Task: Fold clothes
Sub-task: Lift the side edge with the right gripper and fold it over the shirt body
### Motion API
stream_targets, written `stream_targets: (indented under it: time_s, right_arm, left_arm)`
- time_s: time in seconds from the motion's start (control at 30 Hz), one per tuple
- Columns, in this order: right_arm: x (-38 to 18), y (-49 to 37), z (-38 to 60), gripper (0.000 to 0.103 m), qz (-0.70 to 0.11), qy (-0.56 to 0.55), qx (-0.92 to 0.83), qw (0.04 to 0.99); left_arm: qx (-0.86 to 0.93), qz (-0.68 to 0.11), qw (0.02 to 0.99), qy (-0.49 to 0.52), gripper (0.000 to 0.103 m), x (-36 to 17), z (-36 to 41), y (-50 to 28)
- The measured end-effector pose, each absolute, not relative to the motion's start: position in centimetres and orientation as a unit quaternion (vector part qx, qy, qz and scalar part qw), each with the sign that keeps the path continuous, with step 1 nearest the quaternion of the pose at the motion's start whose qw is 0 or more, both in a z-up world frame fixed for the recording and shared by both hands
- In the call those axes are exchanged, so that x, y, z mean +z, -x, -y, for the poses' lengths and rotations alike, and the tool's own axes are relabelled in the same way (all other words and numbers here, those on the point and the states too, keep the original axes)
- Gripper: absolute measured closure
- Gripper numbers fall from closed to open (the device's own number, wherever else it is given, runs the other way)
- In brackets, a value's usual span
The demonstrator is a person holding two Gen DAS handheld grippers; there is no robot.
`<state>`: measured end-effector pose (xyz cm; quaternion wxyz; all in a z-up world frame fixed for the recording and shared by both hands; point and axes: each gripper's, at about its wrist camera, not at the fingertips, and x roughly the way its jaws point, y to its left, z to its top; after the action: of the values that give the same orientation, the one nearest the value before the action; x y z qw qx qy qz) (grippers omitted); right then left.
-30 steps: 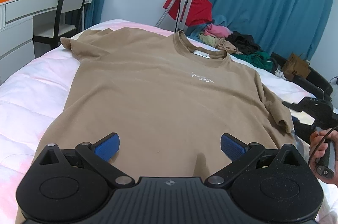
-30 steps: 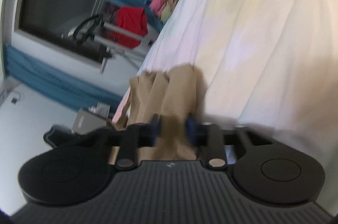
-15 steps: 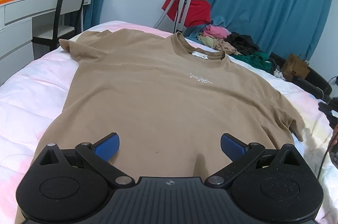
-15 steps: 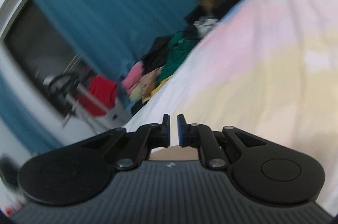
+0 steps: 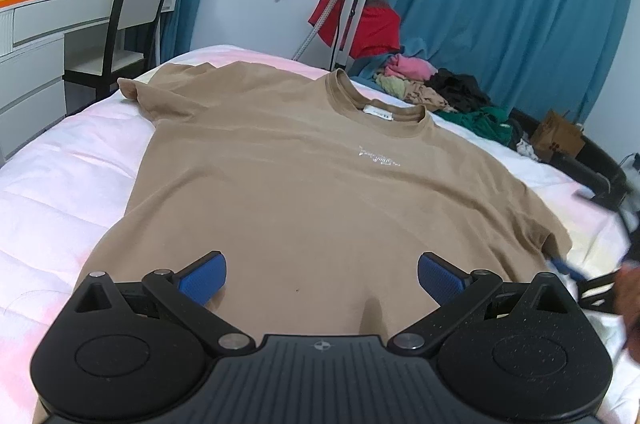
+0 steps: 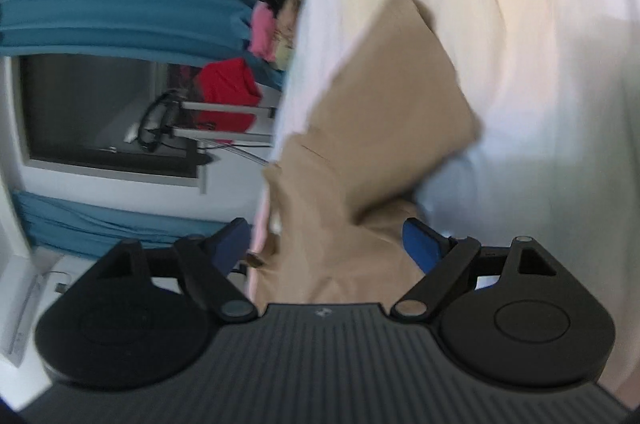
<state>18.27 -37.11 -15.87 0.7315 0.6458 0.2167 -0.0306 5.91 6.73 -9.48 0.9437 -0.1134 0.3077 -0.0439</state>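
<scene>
A tan T-shirt lies face up and spread flat on the white bed, collar at the far side. My left gripper hovers open over the shirt's near hem, nothing between its blue pads. In the right wrist view, rolled sideways and blurred, my right gripper has its jaws opening wide. The T-shirt's sleeve end lies between them, and the pads do not press on it. The left wrist view shows the right gripper blurred at the right edge, by the sleeve, with a hand on it.
A heap of mixed clothes lies at the bed's far right corner, with a cardboard box beyond it. A metal stand with a red garment is behind the bed. A chair and white desk stand at the left.
The right gripper was shut on the bunched sleeve, let it go and swung away shut, and now has rolled back with jaws wide. The right sleeve now lies spread out. The left gripper stayed put.
</scene>
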Motion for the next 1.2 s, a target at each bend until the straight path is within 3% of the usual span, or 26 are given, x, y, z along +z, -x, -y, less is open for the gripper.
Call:
stream_targets:
  time_s: [0.1,0.2,0.23,0.27,0.3,0.33,0.47,0.63,0.7,0.73,0.77,0.87,1.2]
  right_arm:
    - [-17.4,-19.2,37.1,0.017,-0.193,-0.647,-0.056,0.735]
    - [-17.5,-20.3,37.8,0.035,-0.146,-0.636,-0.067,0.754]
    - [-17.2,-20.8,38.0,0.048,-0.134,-0.623,-0.070,0.767]
    - [-16.9,-21.2,38.3,0.074,-0.130,-0.610,-0.072,0.778]
    - [-16.6,-21.5,38.6,0.092,-0.132,-0.600,-0.080,0.785]
    - [-16.2,-21.3,38.8,0.098,-0.129,-0.590,-0.092,0.791]
    - [-14.9,-20.2,39.4,0.098,-0.098,-0.565,-0.120,0.810]
    - [-17.1,-20.1,39.4,0.094,-0.113,-0.625,-0.085,0.768]
    - [-18.1,-20.2,39.2,0.077,-0.123,-0.653,-0.073,0.743]
    - [-18.4,-20.5,39.0,0.050,-0.130,-0.658,-0.071,0.738]
    - [-18.5,-20.8,38.9,0.039,-0.134,-0.661,-0.070,0.735]
    - [-17.9,-21.6,38.6,0.035,-0.122,-0.638,-0.092,0.754]
    - [-17.4,-27.2,40.1,0.035,-0.094,-0.569,-0.172,0.798]
  left_arm:
    - [-0.044,-0.305,0.945,0.110,0.000,-9.4,-6.7,-5.8]
    - [-0.046,-0.307,0.944,0.109,0.000,-9.7,-6.7,-5.6]
    - [-0.047,-0.309,0.944,0.109,0.000,-9.8,-6.7,-5.6]
    - [-0.049,-0.311,0.943,0.108,0.000,-9.9,-6.7,-5.7]
    - [-0.051,-0.312,0.943,0.107,0.000,-9.9,-6.7,-5.7]
    - [-0.051,-0.311,0.943,0.107,0.000,-9.9,-6.7,-5.8]
    - [-0.054,-0.316,0.940,0.113,0.000,-10.1,-6.9,-6.1]
    - [-0.056,-0.317,0.939,0.119,0.000,-10.2,-7.0,-6.2]
    - [-0.054,-0.316,0.939,0.121,0.000,-10.1,-7.0,-6.3]
    - [-0.053,-0.316,0.939,0.124,0.000,-10.1,-7.1,-6.4]
    - [-0.053,-0.317,0.939,0.127,0.000,-10.0,-7.1,-6.5]
    - [-0.054,-0.315,0.938,0.137,0.000,-10.0,-7.4,-6.8]
    - [-0.057,-0.318,0.935,0.148,0.000,-11.0,-7.7,-8.3]
